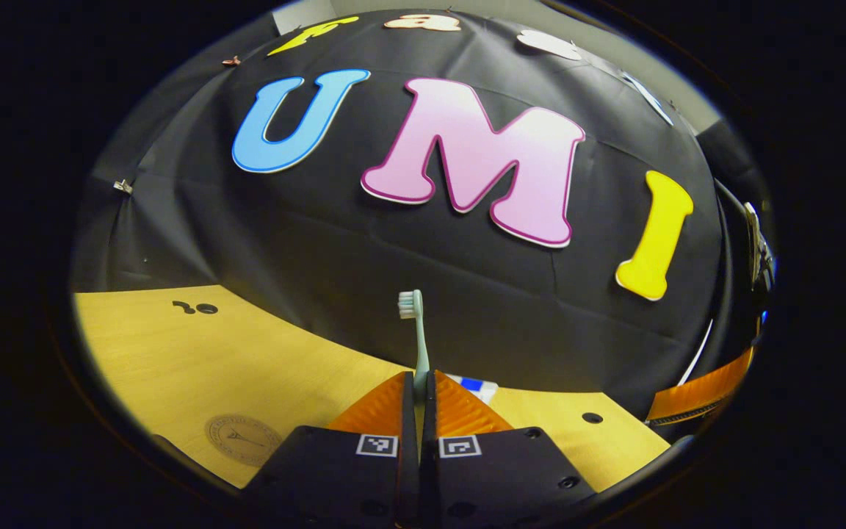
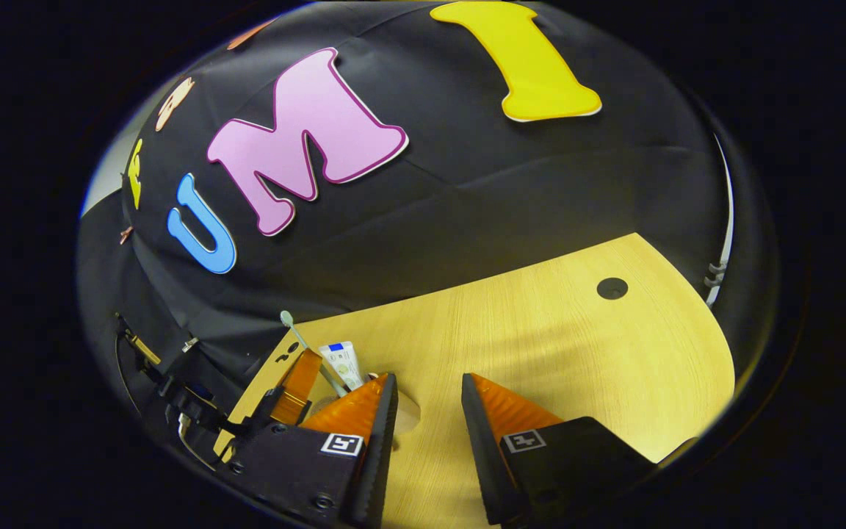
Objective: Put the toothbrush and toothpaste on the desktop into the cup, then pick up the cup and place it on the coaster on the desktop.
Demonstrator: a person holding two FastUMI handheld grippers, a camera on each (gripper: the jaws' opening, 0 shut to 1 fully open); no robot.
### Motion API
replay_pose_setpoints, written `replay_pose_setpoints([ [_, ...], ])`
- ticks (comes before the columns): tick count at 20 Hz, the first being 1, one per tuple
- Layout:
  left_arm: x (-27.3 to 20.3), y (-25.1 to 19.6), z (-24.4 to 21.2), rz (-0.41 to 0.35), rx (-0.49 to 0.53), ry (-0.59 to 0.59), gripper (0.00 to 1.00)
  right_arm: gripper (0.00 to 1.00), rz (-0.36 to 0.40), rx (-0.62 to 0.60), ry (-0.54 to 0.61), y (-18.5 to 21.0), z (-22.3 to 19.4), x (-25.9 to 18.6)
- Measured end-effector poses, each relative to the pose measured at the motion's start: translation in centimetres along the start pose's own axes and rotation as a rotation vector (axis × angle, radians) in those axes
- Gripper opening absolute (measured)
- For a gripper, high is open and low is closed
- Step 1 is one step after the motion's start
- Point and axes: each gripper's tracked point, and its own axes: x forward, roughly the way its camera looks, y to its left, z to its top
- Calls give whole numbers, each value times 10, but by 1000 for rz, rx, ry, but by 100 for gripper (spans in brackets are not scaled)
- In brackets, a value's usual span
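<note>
My left gripper (image 1: 421, 378) is shut on the handle of a pale green toothbrush (image 1: 417, 338), which stands upright with its bristle head on top. A white toothpaste tube with a blue band (image 1: 476, 386) peeks out just behind its fingers. In the right gripper view the toothpaste (image 2: 342, 363) stands tilted beside the toothbrush (image 2: 313, 356) and the left gripper (image 2: 297, 388). A pale rounded shape, apparently the cup (image 2: 408, 416), shows next to them, mostly hidden. My right gripper (image 2: 429, 388) is open just right of it, holding nothing. A round brown coaster (image 1: 243, 438) lies flat at lower left.
The light wooden table (image 2: 555, 353) has small dark holes (image 2: 612, 288) (image 1: 592, 417). The black cloth wall stands close behind the objects. Part of the right gripper (image 1: 702, 393) shows at the far right of the left gripper view.
</note>
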Motion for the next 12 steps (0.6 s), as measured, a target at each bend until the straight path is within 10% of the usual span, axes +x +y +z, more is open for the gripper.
replay_pose_setpoints([
  [6,-9,-5,-17,-45,51,32,14,54,8,-10,10,7,-2,0],
  [8,-13,0,-30,-48,65,75,24,54,9,-12,4,9,-2,0],
  [10,-18,6,-34,-45,67,99,60,54,9,-15,12,10,-5,0],
  [12,-25,11,-33,-52,59,103,60,54,10,-10,37,13,-12,1],
])
